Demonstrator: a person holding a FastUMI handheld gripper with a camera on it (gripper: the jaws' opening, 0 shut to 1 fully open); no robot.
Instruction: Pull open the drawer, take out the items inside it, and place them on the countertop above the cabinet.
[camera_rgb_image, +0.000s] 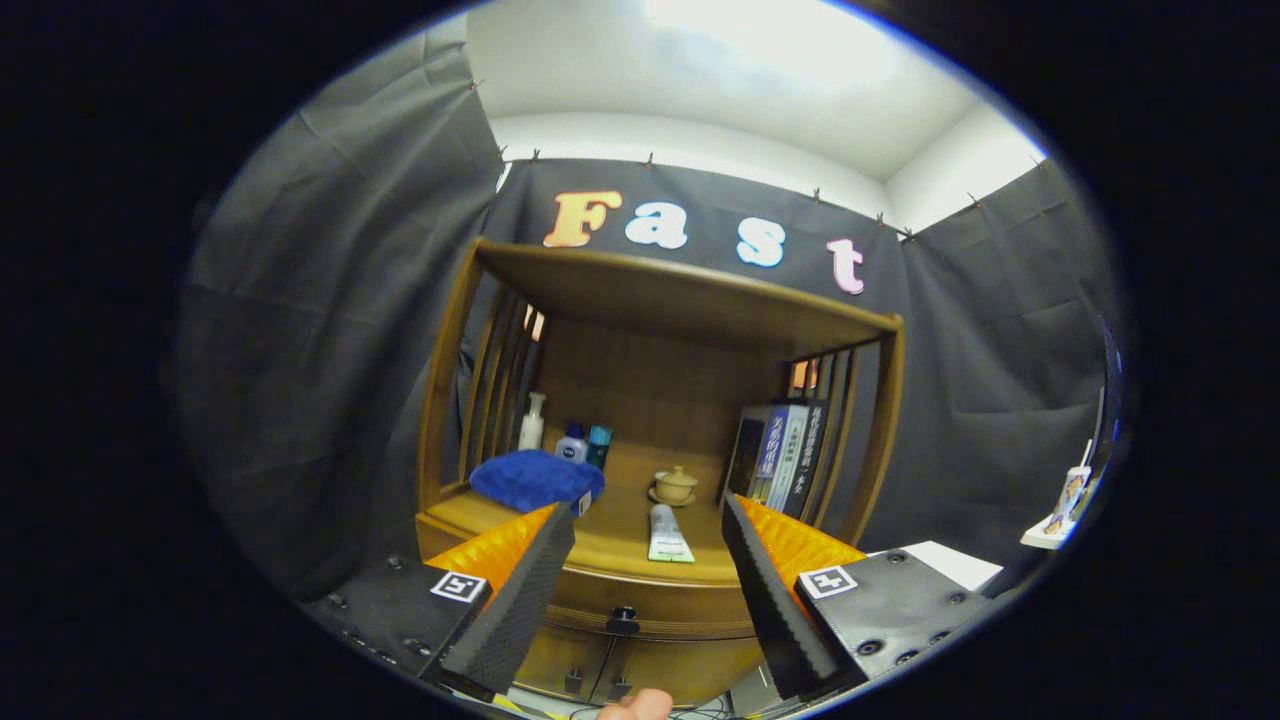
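Presently the drawer (640, 600) sits closed in the wooden cabinet front, just below the counter (610, 545) edge, between and slightly beyond the fingers. Its small dark knob (622, 620) is the only purchase: rounded, hard, likely slippery, so a firm pinch behind its head is advised. Smooth varnished wood suggests a stiff, moderately heavy pull. The hand-held gripper (648, 590) stands released, jaws wide, holding nothing. On the counter lie a soft blue cloth (535, 480), a white tube (668, 535), a ceramic cup (675, 486), bottles (565, 435) and upright books (785, 455).
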